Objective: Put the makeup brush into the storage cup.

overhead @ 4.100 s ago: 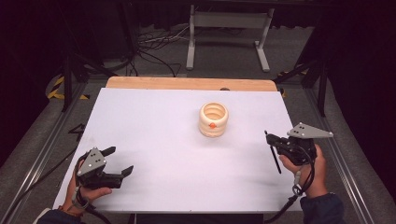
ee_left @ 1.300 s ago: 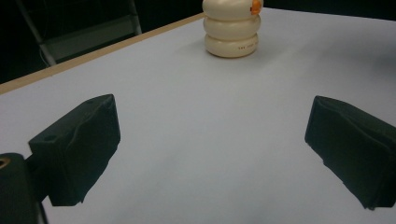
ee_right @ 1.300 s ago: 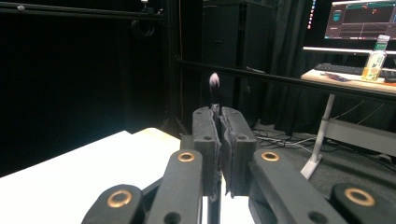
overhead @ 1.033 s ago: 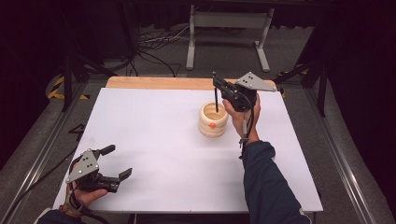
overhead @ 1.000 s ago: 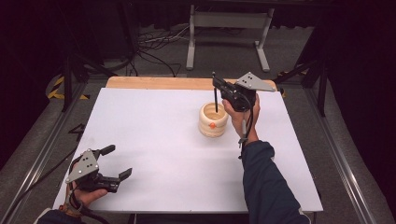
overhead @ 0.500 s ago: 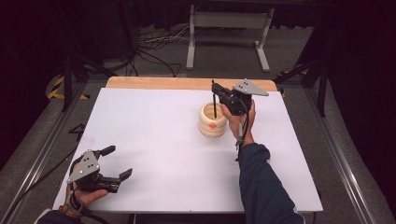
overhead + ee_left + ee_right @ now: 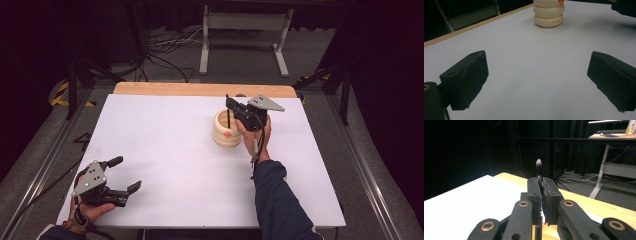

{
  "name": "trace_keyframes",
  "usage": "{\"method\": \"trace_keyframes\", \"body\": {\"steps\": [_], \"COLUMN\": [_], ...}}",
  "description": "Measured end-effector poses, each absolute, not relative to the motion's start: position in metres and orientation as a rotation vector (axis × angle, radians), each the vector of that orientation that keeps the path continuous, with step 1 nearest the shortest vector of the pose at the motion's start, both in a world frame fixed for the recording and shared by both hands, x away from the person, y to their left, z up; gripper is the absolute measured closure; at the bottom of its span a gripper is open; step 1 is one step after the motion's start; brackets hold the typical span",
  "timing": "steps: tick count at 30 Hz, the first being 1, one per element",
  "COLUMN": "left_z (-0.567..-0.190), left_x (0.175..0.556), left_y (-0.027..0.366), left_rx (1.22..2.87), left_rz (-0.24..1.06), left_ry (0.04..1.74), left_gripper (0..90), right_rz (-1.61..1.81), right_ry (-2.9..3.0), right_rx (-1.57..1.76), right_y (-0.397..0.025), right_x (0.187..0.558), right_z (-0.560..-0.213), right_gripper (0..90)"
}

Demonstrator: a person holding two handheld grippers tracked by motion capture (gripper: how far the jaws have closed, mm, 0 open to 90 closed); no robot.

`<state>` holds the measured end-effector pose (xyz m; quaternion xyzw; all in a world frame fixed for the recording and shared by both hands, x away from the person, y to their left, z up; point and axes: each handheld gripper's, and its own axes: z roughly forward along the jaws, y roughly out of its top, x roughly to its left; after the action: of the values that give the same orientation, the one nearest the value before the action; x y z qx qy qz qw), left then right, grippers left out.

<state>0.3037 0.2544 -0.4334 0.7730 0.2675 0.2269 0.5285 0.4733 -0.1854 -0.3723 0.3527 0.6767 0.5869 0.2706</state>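
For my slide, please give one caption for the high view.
Right gripper holds a thin black brush upright over the cream ringed holder; left gripper rests open.

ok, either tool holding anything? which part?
Right tool is shut on a thin black brush, pinched on its stem below the tufted tip, standing upright over the cream holder. Left tool is open, holding nothing.

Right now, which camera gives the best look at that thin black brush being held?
The right gripper view: the brush stands upright between the shut jaws, its tuft showing. The high view shows it as a thin dark stick over the cream holder. The left gripper view catches the holder.
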Motion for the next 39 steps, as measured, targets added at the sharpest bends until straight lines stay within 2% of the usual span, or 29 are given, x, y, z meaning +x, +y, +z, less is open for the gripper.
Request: {"method": "trace_keyframes", "body": {"steps": [23,35,39], "left_z": [-0.434,-0.434,-0.434], "left_x": [0.304,0.304,0.304], "left_y": [0.255,0.254,0.254], "left_rx": [1.854,1.862,1.864], "left_rz": [0.544,0.547,0.547], "left_ry": [0.645,0.65,0.65], "left_gripper": [4.3,4.3,4.3], "right_rz": [1.572,1.551,1.531], "right_ry": [1.816,1.817,1.815], "right_rx": [0.97,0.976,0.979], "right_y": [-0.193,-0.198,-0.201], "right_x": [0.467,0.463,0.46], "right_z": [-0.379,-0.381,-0.379], "right_gripper": [84.6,77.2,69.7]}}
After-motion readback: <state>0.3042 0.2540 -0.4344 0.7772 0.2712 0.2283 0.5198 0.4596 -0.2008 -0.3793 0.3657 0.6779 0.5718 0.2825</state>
